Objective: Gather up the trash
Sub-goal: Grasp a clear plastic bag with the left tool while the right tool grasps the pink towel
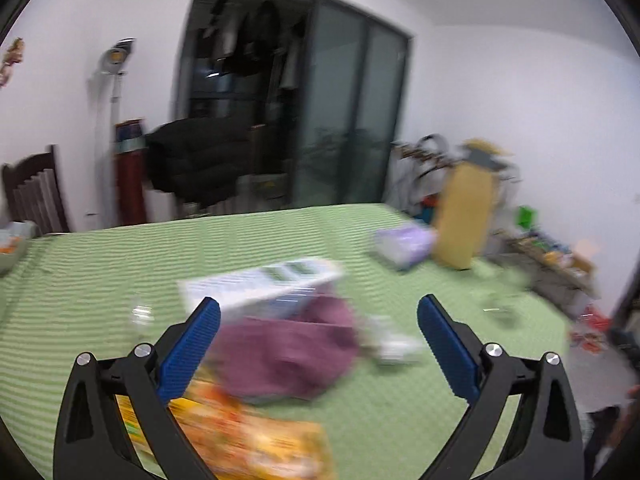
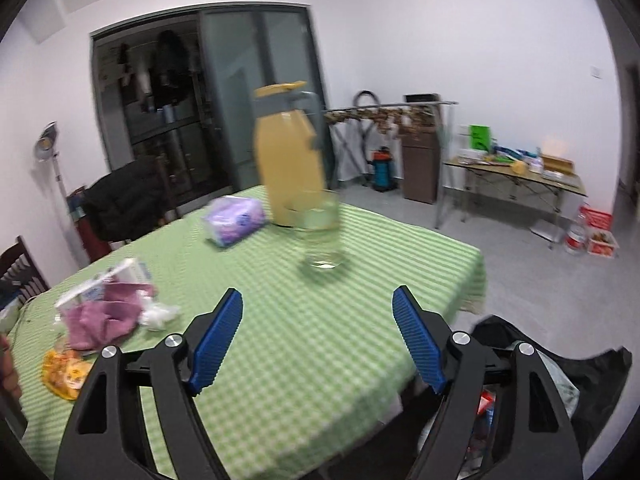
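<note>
A: Your 2 grippers hover over the green-checked table (image 2: 360,280); left gripper (image 1: 319,320) jaws wide, empty; right gripper (image 2: 318,312) likewise.

B: Trash?

A: Orange wrapper (image 1: 256,436), white wad (image 2: 158,314) beside the purple cloth (image 1: 288,344); black bag (image 2: 592,376) off the table's edge; a hasty, low-angled sweep could topple the glass (image 2: 322,232).

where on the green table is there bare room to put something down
Widest bare stretch of the table: the near middle, in front of the right gripper, between the purple cloth and the glass. The far left cloth beyond the white box also looks bare. Crowded: the cluster of cloth, box, crumpled tissue and orange wrapper, and the far corner around the yellow jug.
</note>
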`<state>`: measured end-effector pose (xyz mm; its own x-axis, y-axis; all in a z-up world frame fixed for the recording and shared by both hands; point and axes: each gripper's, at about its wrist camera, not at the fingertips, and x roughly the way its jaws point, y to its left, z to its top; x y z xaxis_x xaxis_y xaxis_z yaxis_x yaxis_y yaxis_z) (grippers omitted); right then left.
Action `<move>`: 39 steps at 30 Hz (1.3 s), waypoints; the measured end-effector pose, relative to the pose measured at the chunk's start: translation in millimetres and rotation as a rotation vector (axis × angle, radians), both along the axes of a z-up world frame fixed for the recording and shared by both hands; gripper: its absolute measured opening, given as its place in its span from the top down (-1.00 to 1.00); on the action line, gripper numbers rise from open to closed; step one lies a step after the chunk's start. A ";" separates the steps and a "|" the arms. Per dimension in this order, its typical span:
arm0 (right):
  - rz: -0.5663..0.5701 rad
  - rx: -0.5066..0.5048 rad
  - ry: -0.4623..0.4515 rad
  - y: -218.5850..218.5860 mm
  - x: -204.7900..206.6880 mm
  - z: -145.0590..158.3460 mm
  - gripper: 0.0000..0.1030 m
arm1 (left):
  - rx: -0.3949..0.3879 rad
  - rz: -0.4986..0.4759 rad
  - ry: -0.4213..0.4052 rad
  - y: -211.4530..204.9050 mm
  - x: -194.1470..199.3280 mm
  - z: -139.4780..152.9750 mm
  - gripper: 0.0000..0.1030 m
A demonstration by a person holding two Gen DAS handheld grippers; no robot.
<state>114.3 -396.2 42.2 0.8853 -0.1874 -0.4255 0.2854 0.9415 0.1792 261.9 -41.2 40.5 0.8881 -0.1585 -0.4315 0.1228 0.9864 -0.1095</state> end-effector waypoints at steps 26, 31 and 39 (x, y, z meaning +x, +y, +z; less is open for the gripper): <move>0.516 -0.062 0.197 204.4 129.5 -33.0 -0.50 | -0.164 0.286 0.363 185.4 124.1 -105.6 0.59; 0.549 -0.108 0.250 241.9 156.2 -50.8 -0.50 | -0.230 0.229 0.277 194.5 106.8 -91.8 0.64; 0.639 -0.190 0.295 284.5 197.5 -73.3 -0.11 | -0.557 0.056 0.133 234.9 67.5 -56.8 0.65</move>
<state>311.9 -111.7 -31.1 0.7003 0.2335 -0.6746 -0.3196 0.9476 -0.0037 329.4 193.7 -16.2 0.8455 -0.3479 -0.4051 0.0213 0.7800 -0.6254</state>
